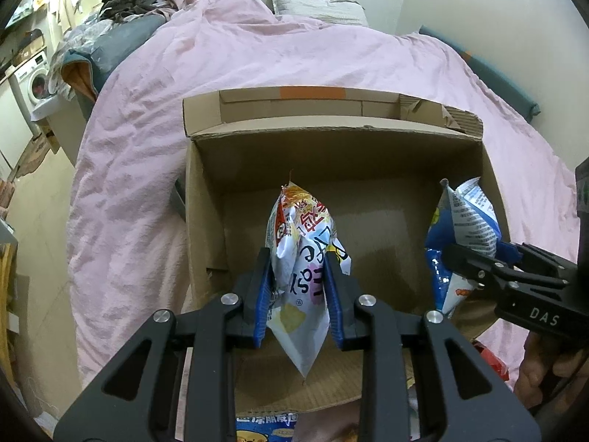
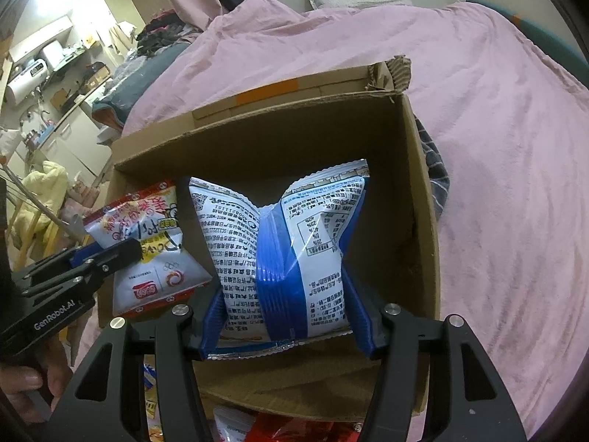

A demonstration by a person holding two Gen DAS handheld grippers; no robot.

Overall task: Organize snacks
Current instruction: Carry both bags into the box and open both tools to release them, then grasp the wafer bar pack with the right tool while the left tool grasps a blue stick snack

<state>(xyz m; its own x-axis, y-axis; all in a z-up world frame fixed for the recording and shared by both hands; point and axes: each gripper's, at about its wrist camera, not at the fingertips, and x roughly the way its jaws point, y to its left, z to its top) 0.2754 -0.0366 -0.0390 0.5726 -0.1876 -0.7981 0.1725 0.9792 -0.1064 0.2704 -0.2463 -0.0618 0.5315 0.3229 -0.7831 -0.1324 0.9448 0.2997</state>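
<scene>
Pinching a white snack bag [image 1: 300, 258] between its fingers, the left gripper [image 1: 299, 276] holds it over the open cardboard box [image 1: 206, 199] on the pink blanket [image 1: 257, 59]. Beside it, the right gripper [image 2: 289, 316] squeezes a blue-and-white snack bag [image 2: 283, 250] above the same box.

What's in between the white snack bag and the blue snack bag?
Nothing. In the left wrist view, only bare cardboard box floor shows between the white snack bag and the blue snack bag, each pinched in its own gripper.
</scene>
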